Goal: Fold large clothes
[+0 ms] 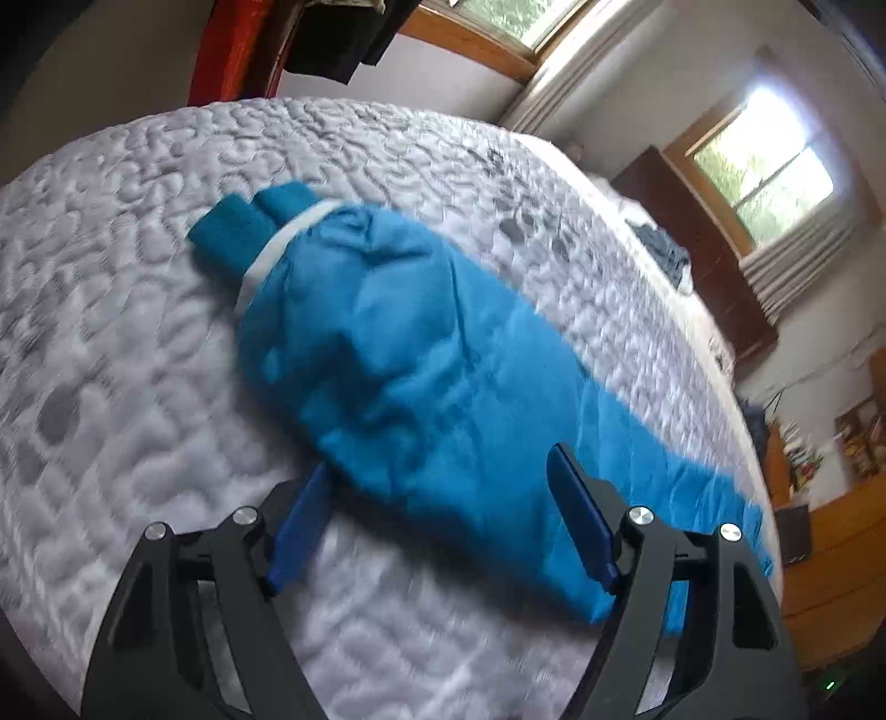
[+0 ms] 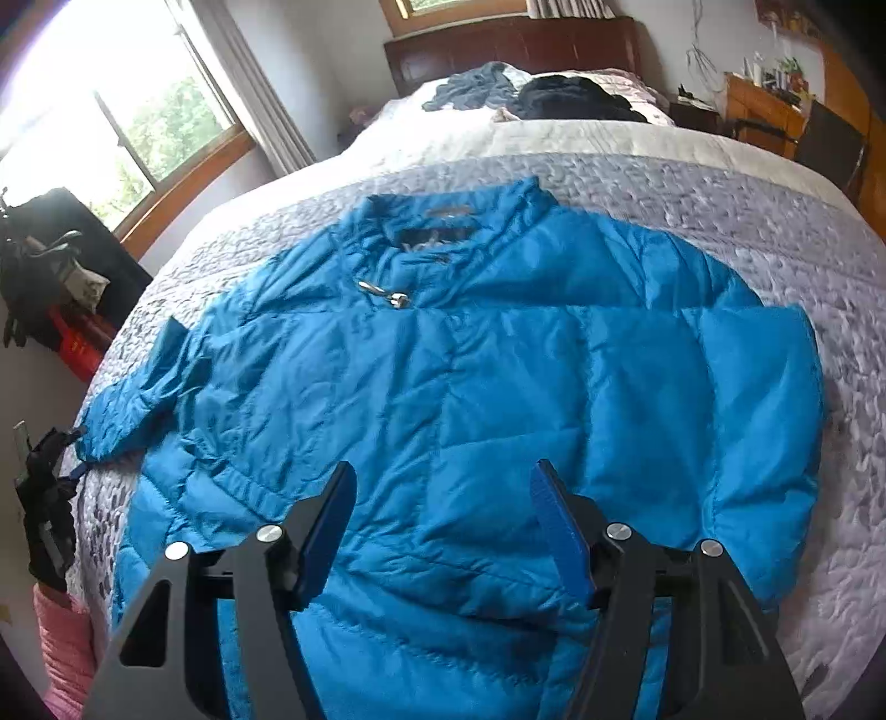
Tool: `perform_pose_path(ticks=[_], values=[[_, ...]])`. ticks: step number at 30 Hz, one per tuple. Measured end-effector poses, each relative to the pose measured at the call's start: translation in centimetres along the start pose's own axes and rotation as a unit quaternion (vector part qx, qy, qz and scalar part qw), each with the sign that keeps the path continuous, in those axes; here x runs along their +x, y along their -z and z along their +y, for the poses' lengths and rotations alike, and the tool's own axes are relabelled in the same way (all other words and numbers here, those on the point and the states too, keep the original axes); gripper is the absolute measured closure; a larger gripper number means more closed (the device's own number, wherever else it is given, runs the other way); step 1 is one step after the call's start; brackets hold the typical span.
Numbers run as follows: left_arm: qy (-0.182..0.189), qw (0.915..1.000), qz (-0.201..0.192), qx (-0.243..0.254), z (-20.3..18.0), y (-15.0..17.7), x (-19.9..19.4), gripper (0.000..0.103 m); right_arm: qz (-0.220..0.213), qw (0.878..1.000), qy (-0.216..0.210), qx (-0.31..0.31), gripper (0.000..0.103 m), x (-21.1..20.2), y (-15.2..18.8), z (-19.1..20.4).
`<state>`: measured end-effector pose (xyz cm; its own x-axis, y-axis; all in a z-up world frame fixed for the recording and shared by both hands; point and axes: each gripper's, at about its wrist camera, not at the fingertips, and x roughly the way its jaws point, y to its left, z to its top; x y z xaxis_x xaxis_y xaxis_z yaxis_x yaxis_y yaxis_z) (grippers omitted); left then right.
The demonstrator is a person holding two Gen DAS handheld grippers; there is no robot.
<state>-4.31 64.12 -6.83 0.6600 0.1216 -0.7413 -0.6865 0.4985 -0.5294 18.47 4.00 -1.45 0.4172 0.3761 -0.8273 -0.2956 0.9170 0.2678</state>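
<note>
While both grippers hang over it, the blue puffer jacket (image 2: 443,387) lies flat, front up, on the grey quilted bedspread (image 2: 692,188), collar (image 2: 443,221) toward the headboard (image 2: 515,44). Zipper pull (image 2: 387,293) sits just below the collar. Jacket's right-side sleeve is folded in across the body; the other sleeve (image 1: 398,343) stretches out sideways toward the bed edge, ending in a darker ribbed cuff (image 1: 243,227) with a white band next to it.

Left gripper (image 1: 437,520): jaws spread wide, nothing between the blue pads, positioned above the outstretched sleeve near where it meets the body. Whether a finger touches the fabric, cannot tell; view is motion-blurred. Right gripper (image 2: 443,526): jaws also apart, empty, hovering over the lower front of the jacket near the hem.

From the right wrist view, the left gripper shows as a dark shape at the far left edge beside the sleeve, with a pink sleeve (image 2: 66,642) of the person below it.

Other stuff: grey clothing (image 2: 470,88) and a dark garment (image 2: 576,97) piled near the pillows, window (image 2: 111,111) left of the bed, wooden dresser (image 2: 769,111) on the right with small clutter on top.
</note>
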Motion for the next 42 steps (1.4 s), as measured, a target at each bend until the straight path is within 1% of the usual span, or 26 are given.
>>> perform_pose_path(ticks=[1,2,3,4,5,6,8,9,12,17,20,23,26,29,33,37,42], values=[[0.002,0.9999,-0.001,-0.010,0.0,-0.5,0.5,0.032,0.002,1.000,0.000,0.002,0.037,0.2,0.1,-0.2],[-0.003,0.9998,-0.004,-0.018,-0.1,-0.8,1.0,0.037,0.004,1.000,-0.001,0.003,0.037,0.3,0.1,-0.4],[-0.008,0.9997,-0.007,-0.021,0.1,-1.2,1.2,0.046,0.006,1.000,-0.001,0.003,0.037,0.5,0.2,-0.5],[-0.016,0.9996,-0.011,-0.023,0.0,-1.4,1.4,0.052,0.007,1.000,0.000,0.004,0.037,0.7,0.2,-0.6],[-0.026,0.9992,-0.013,-0.026,0.0,-1.6,1.6,0.063,0.008,1.000,0.001,0.004,0.037,0.8,0.3,-0.7],[-0.026,0.9991,-0.014,-0.032,0.1,-1.7,1.5,0.072,0.009,1.000,0.002,0.003,0.037,0.9,0.3,-0.7],[-0.019,0.9986,-0.018,-0.047,0.4,-2.0,1.6,0.086,0.008,1.000,0.002,0.002,0.037,0.8,0.4,-0.8],[-0.015,0.9984,-0.021,-0.050,0.4,-2.0,1.5,0.091,0.008,1.000,0.002,0.002,0.037,0.8,0.4,-0.8],[-0.001,0.9983,-0.044,-0.038,-0.2,-1.8,0.1,0.099,0.006,1.000,0.002,0.003,0.037,0.6,0.4,-0.9],[0.018,0.9964,-0.083,0.003,-2.8,-1.3,-2.9,0.101,-0.001,1.000,0.002,0.010,0.037,-0.2,0.3,-1.4],[0.042,0.9934,-0.100,0.037,-5.7,-0.7,-5.0,0.101,-0.007,1.000,0.000,0.012,0.037,-0.8,0.1,-1.6],[0.067,0.9877,-0.114,0.083,-9.3,0.7,-6.9,0.101,-0.013,1.000,0.003,0.013,0.037,-1.5,0.0,-1.7],[0.100,0.9794,-0.116,0.131,-13.4,2.8,-8.5,0.101,-0.019,1.000,0.006,0.012,0.037,-2.1,0.0,-1.8],[0.135,0.9695,-0.105,0.176,-17.6,5.1,-9.2,0.101,-0.025,1.000,0.006,0.013,0.037,-2.6,-0.1,-2.0],[0.174,0.9523,-0.084,0.236,-23.1,9.1,-9.5,0.101,-0.027,0.999,0.009,0.015,0.037,-3.0,-0.2,-2.3],[0.196,0.9371,-0.057,0.283,-27.1,13.3,-8.6,0.101,-0.030,0.999,0.013,0.015,0.037,-3.3,-0.2,-2.6],[0.207,0.9266,-0.017,0.314,-30.8,18.0,-5.5,0.101,-0.031,0.999,0.015,0.015,0.037,-3.5,-0.2,-2.7]])
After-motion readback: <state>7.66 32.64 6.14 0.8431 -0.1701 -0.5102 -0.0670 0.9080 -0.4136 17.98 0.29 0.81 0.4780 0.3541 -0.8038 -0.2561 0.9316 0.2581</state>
